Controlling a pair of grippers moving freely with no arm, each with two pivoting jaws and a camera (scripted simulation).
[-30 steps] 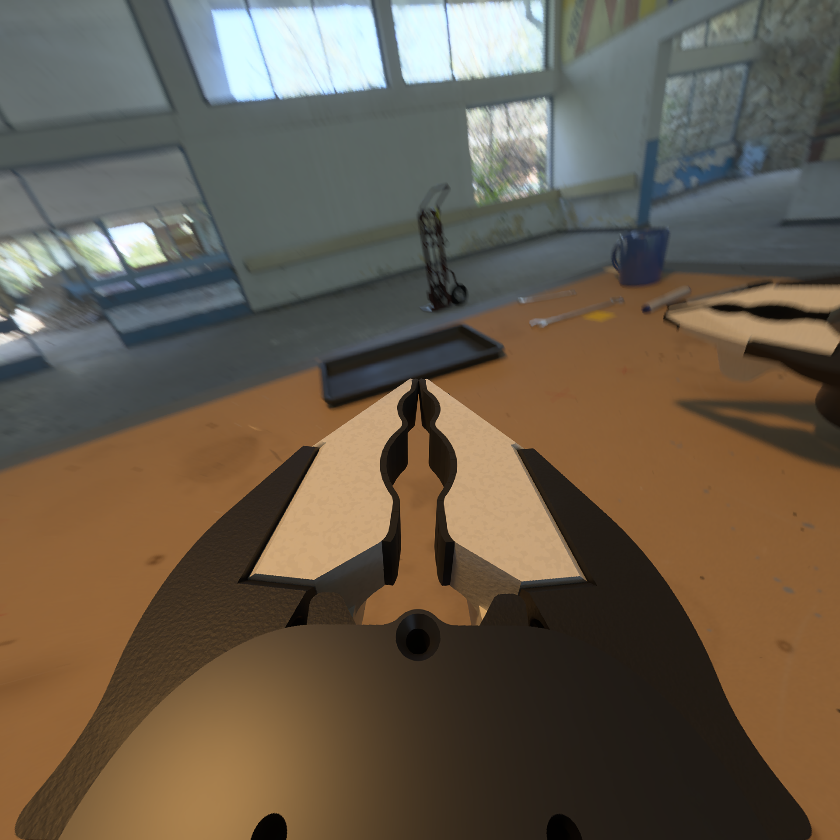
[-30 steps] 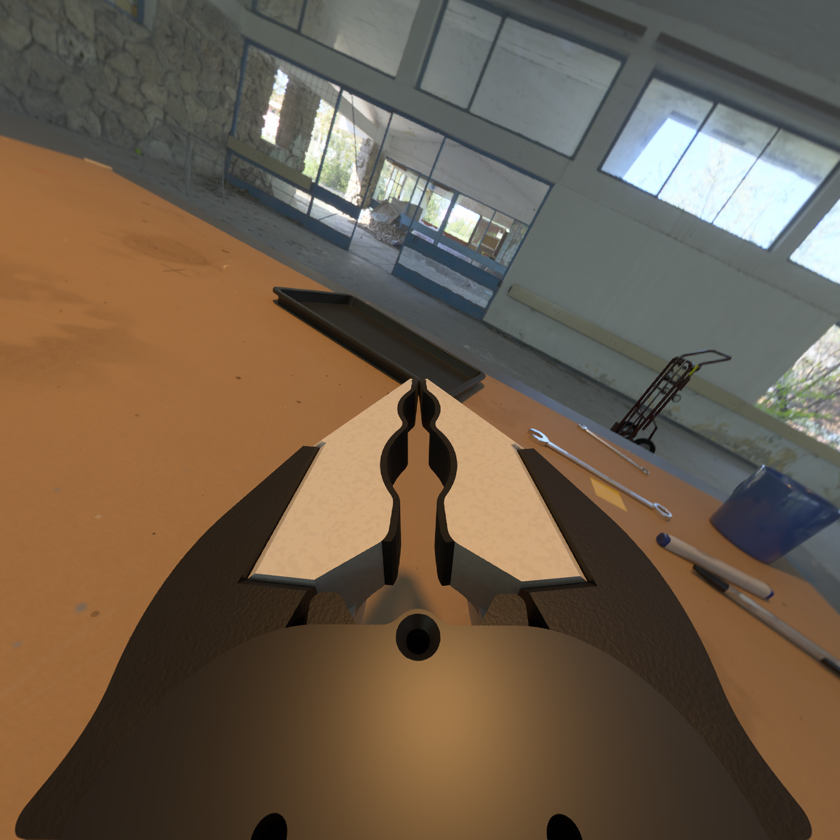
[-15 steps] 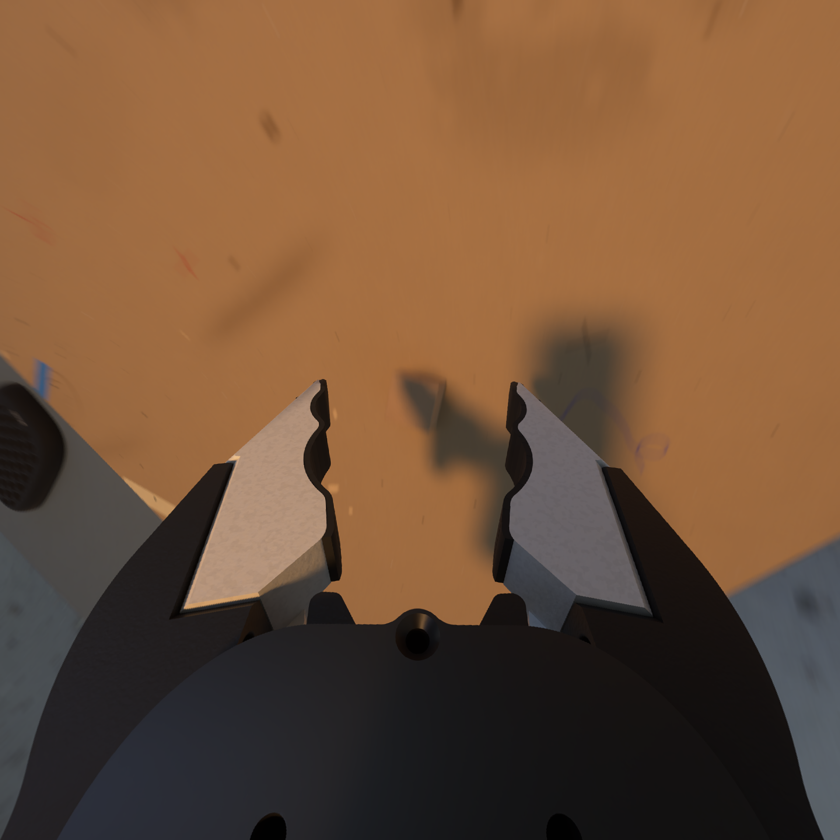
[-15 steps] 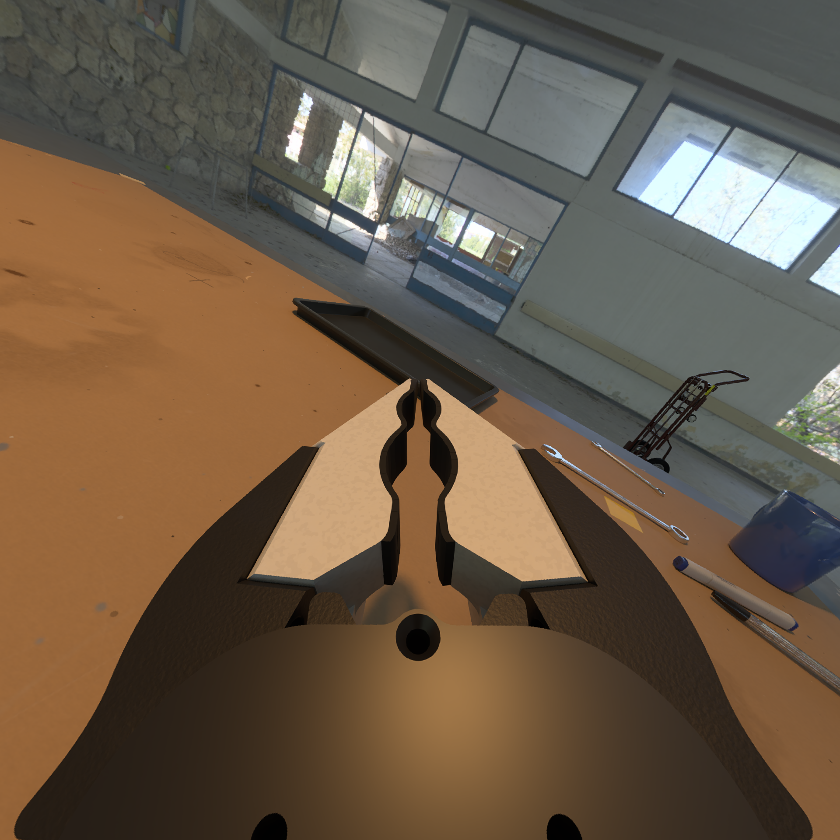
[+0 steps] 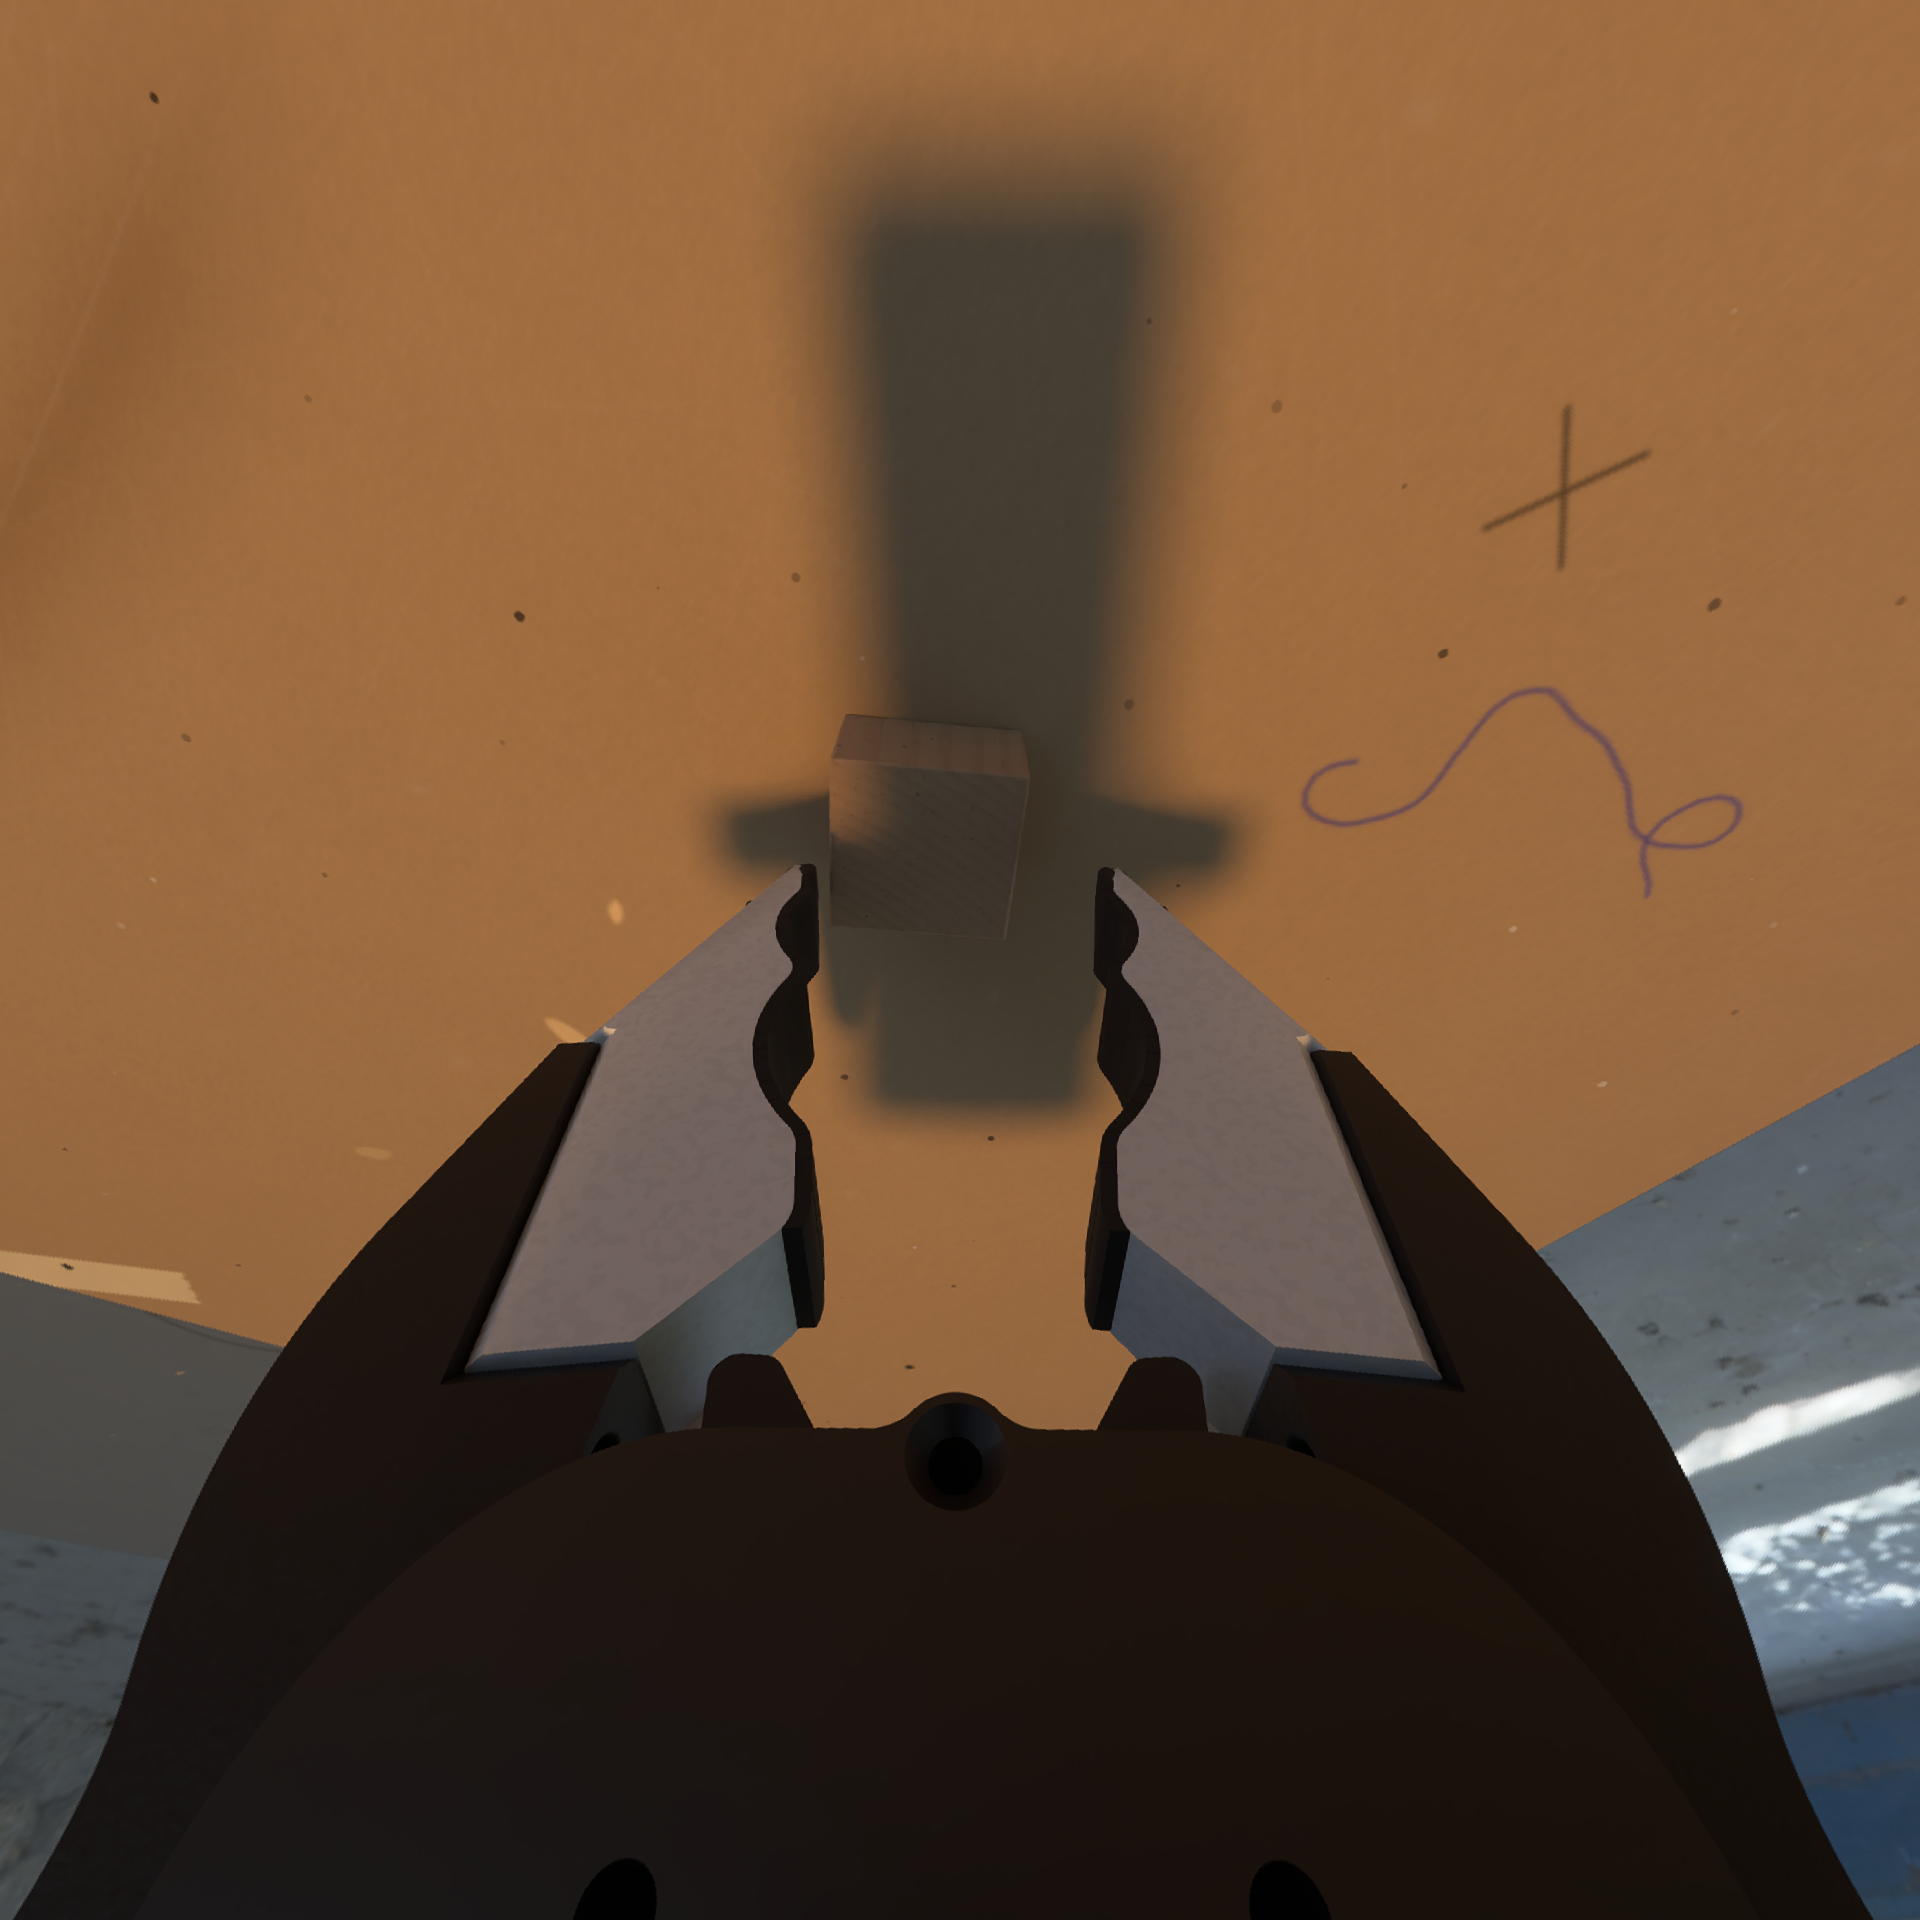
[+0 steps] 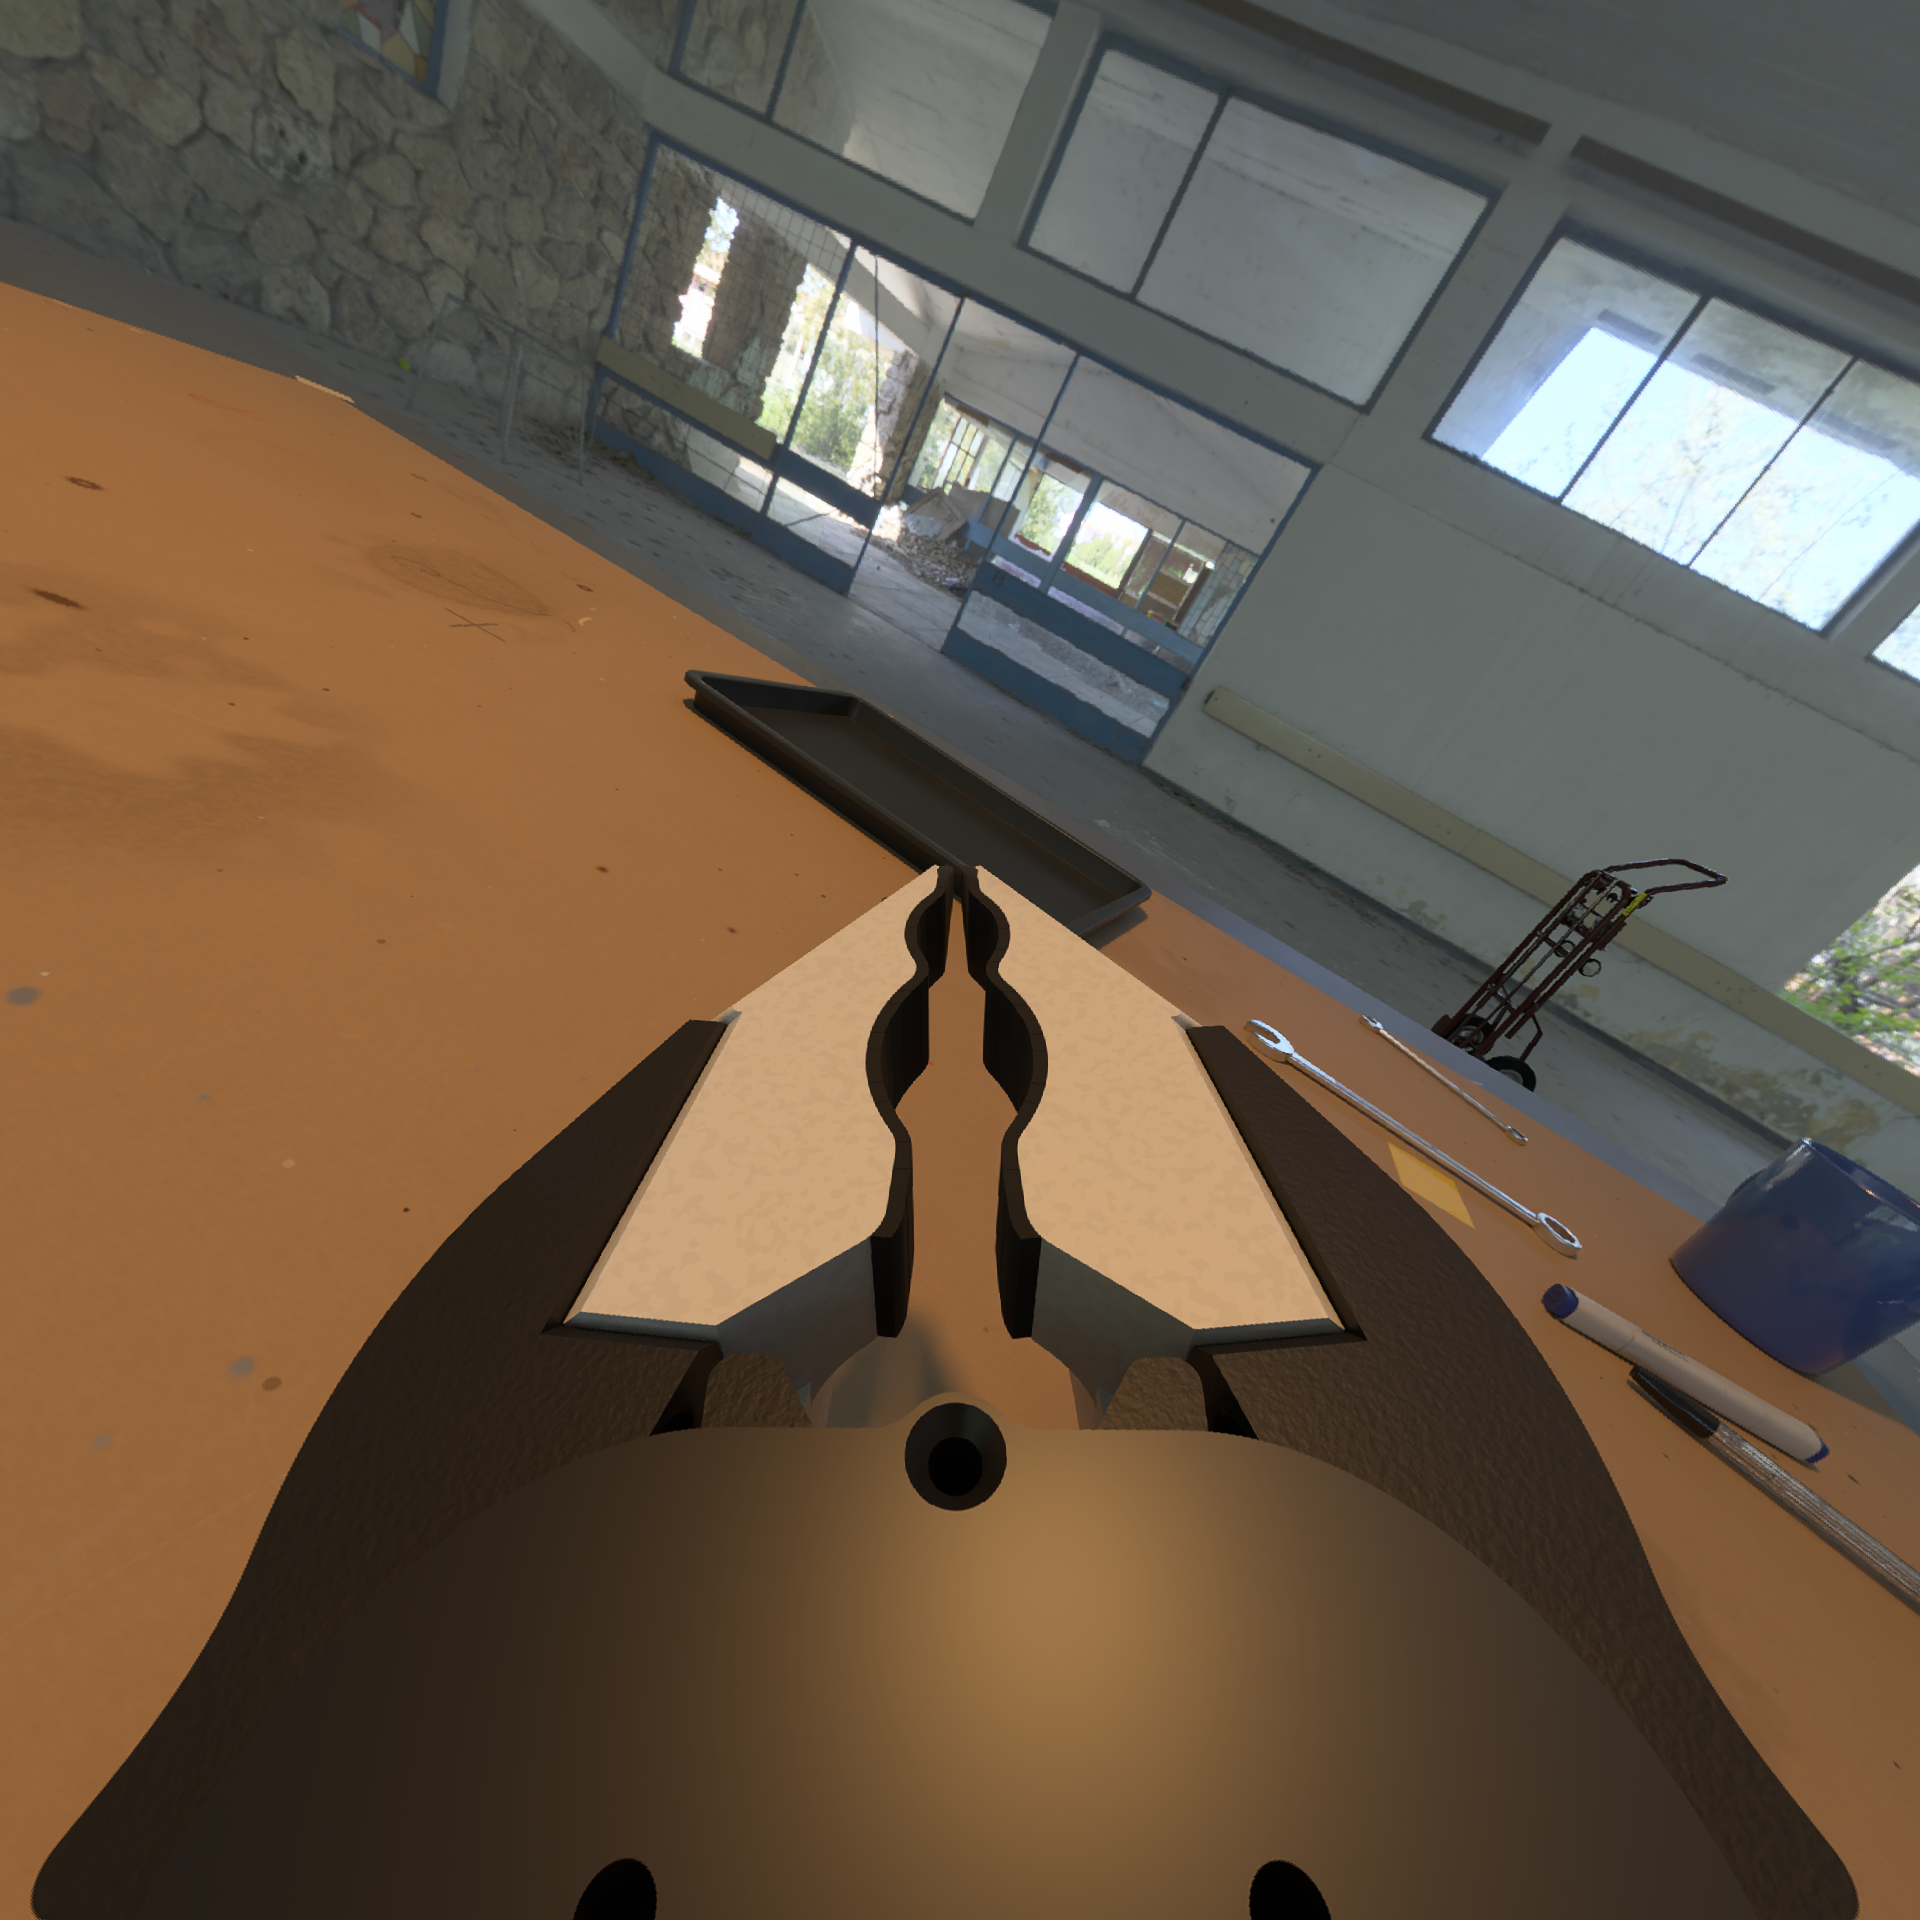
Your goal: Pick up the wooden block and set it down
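Observation:
A small wooden block [image 5: 925, 831] sits on the orange-brown table [image 5: 416, 520], in the shadow of my left gripper. My left gripper [image 5: 956, 883] points down at the table, open and empty. The block lies just beyond its fingertips, closer to the left finger [image 5: 675, 1132]. My right gripper [image 6: 958, 878] is shut and empty, held low over the table and pointing towards the far edge. The block does not show in the right wrist view.
A dark tray [image 6: 904, 790] lies at the table's far edge. Two wrenches [image 6: 1413, 1138], a yellow note [image 6: 1432, 1184], pens [image 6: 1683, 1371] and a blue mug [image 6: 1818, 1257] lie at the right. A pencilled cross [image 5: 1564, 488] and a purple scribble [image 5: 1517, 779] mark the table. The table edge [image 5: 1714, 1164] is near.
My left gripper tipped from level to pointing down at the table, opened, and moved so that the block now lies just beyond its fingertips. My right gripper stayed shut and drifted slightly.

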